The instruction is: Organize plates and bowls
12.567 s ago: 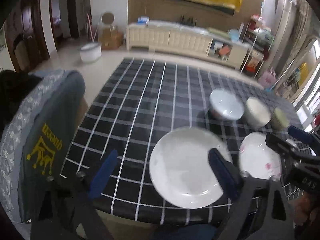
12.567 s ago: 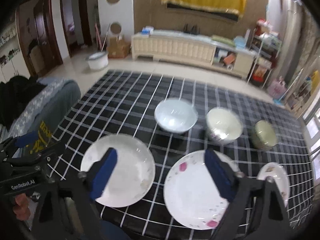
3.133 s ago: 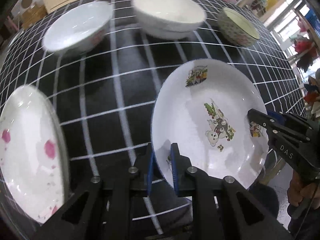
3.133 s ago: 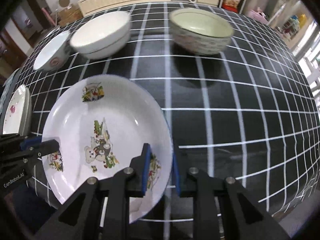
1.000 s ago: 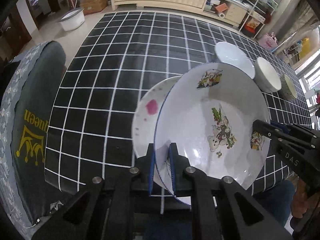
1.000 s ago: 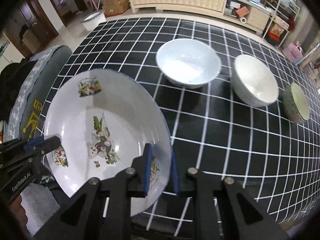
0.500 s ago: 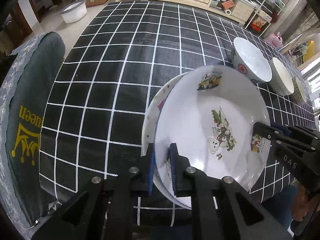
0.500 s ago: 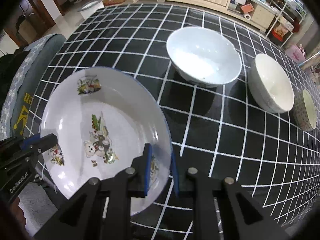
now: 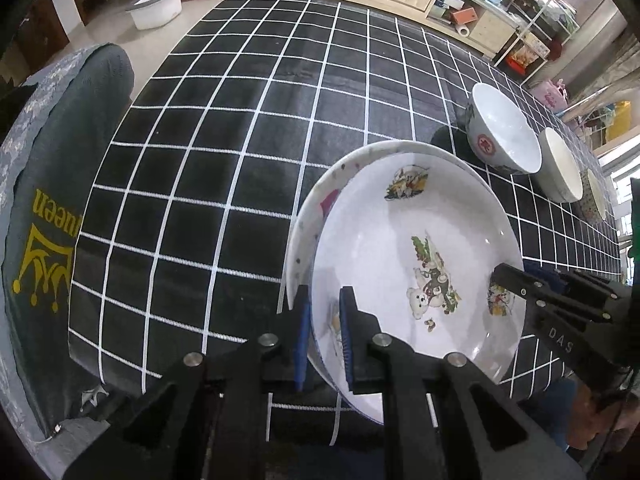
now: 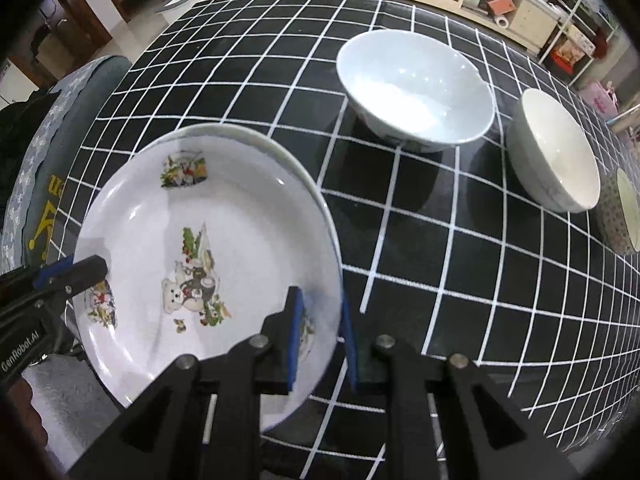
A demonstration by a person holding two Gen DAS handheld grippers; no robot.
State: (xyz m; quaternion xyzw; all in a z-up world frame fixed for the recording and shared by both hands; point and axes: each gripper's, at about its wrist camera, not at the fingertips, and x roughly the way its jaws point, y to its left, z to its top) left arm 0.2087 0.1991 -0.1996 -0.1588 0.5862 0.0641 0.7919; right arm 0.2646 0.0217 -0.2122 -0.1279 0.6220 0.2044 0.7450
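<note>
we see a table [image 9: 248, 128] in a black cloth with white grid lines, filling most of both wrist views. left of the table sits a grey chair cover [image 9: 44, 216] with yellow print. near the table's front edge, the bear plate [image 9: 416, 264] sits tilted over a larger pink-spotted plate [image 9: 316, 204]; we can't tell whether the two touch. behind the bear plate on the table stand three bowls in a row: a white bowl [image 10: 416, 92] closest to it, then a cream bowl [image 10: 556, 152], then a patterned bowl [image 10: 624, 212] at the far right edge. the left gripper [image 9: 323, 340] has its blue pads nearly closed, pinching the bear plate's left rim. the right gripper [image 10: 320, 336] is narrowly parted with the bear plate's right rim between the pads, clamped on it. each gripper also shows at the far side of the plate in the other's view.
</note>
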